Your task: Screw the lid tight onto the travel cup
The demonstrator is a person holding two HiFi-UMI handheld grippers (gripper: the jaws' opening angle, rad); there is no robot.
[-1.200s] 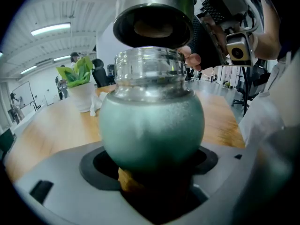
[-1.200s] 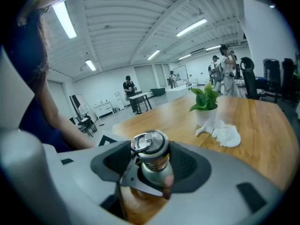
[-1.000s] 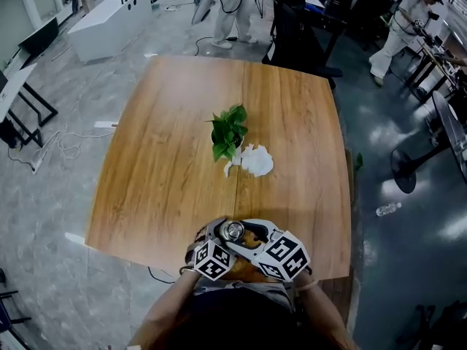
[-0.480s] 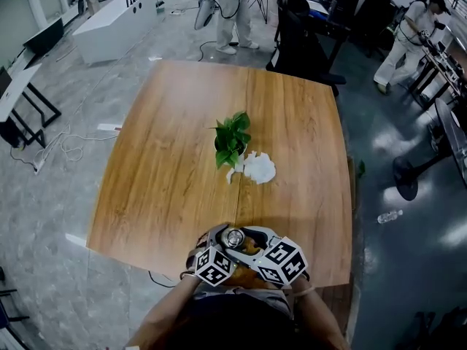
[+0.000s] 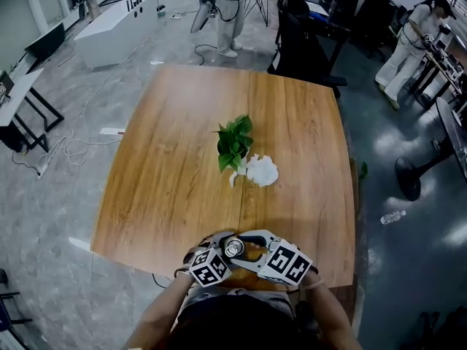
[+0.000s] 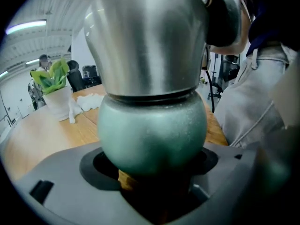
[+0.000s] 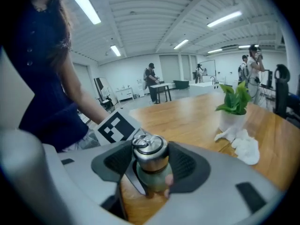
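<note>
The travel cup [image 5: 233, 249] has a green body [image 6: 152, 135] and a silver lid [image 6: 147, 36] seated on top, and it stands at the table's near edge. My left gripper [image 5: 221, 243] is shut on the green body, which fills the hollow between its jaws. From the other side, my right gripper [image 5: 249, 243] has its dark pads against the silver lid [image 7: 149, 149]. Its jaws have just been closing with the lid between them. The cup's base is hidden by the jaws.
A small potted plant [image 5: 233, 141] and a crumpled white cloth [image 5: 261, 171] sit mid-table on the wooden table [image 5: 168, 166]. A dark chair [image 5: 299, 35] stands at the far edge. People stand in the room beyond.
Both grippers stay at the cup by the near edge. Their marker cubes have rolled slightly, and the head view has shifted a little.
</note>
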